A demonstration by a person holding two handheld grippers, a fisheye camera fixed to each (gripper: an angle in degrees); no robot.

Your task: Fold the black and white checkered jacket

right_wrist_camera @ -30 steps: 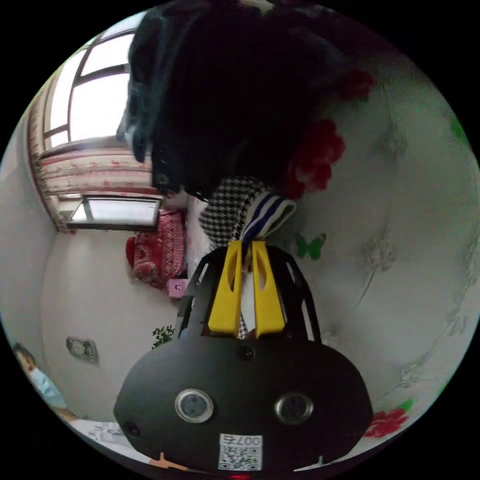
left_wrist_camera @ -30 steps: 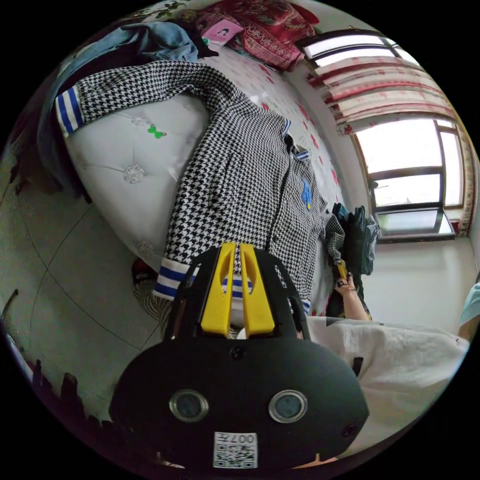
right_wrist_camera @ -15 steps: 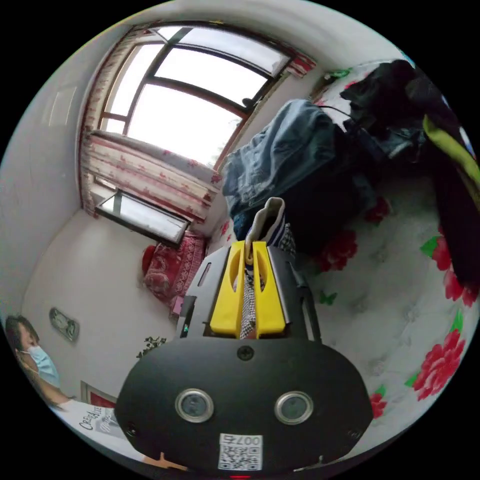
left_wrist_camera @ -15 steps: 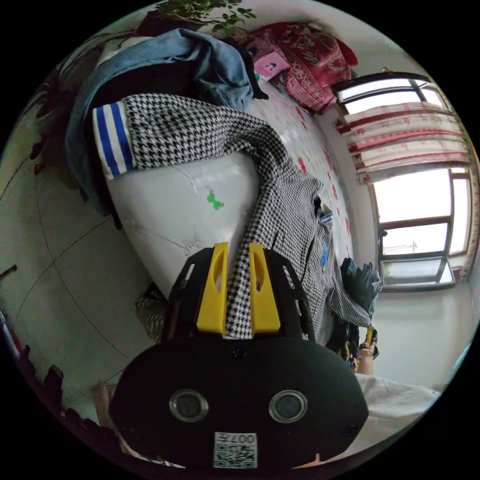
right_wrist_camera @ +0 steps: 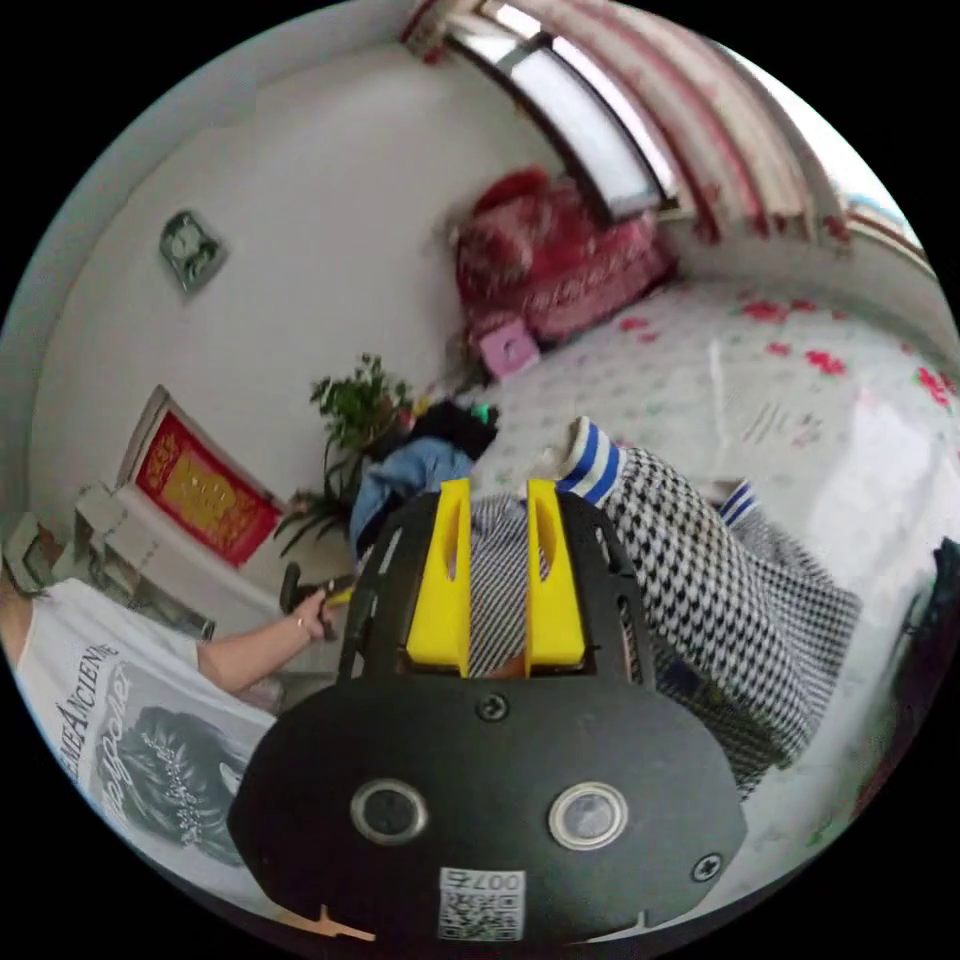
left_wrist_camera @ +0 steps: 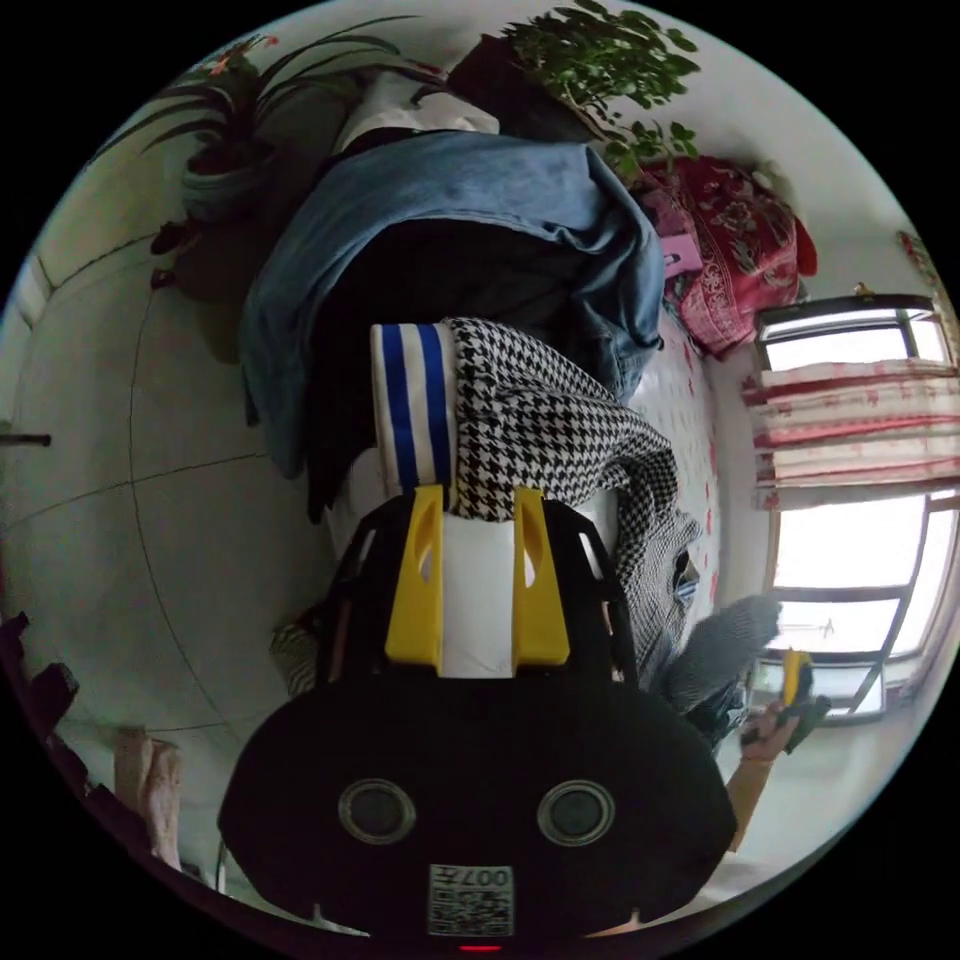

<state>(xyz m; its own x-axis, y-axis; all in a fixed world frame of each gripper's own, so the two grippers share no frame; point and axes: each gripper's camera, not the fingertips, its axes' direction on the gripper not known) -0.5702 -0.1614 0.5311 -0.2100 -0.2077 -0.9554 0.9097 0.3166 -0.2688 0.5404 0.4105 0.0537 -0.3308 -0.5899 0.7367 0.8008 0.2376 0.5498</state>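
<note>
The black and white checkered jacket (right_wrist_camera: 700, 590) lies bunched on the bed. One sleeve with a blue and white striped cuff (right_wrist_camera: 590, 465) is laid across the jacket's body. My right gripper (right_wrist_camera: 497, 490) is open just above it, and checkered cloth shows between the spread jaws. The other sleeve (left_wrist_camera: 540, 420) lies stretched out, its striped cuff (left_wrist_camera: 410, 410) resting against a dark garment. My left gripper (left_wrist_camera: 478, 495) is open right at this sleeve, with white bedspread showing between the jaws. A hand holds the right gripper (left_wrist_camera: 795, 690) beyond the folded sleeve.
A blue denim garment (left_wrist_camera: 450, 190) and dark clothes are piled at the bed's end beside potted plants (left_wrist_camera: 590, 70). A red quilt (right_wrist_camera: 560, 260) lies at the head of the flowered bedspread (right_wrist_camera: 780, 370). More dark clothes (right_wrist_camera: 930, 620) lie at the bed's edge. Tiled floor (left_wrist_camera: 150, 450) runs alongside.
My left gripper let go of the jacket's hem and moved along to the far sleeve's cuff. My right gripper carried its sleeve over the jacket's body, and its jaws have parted.
</note>
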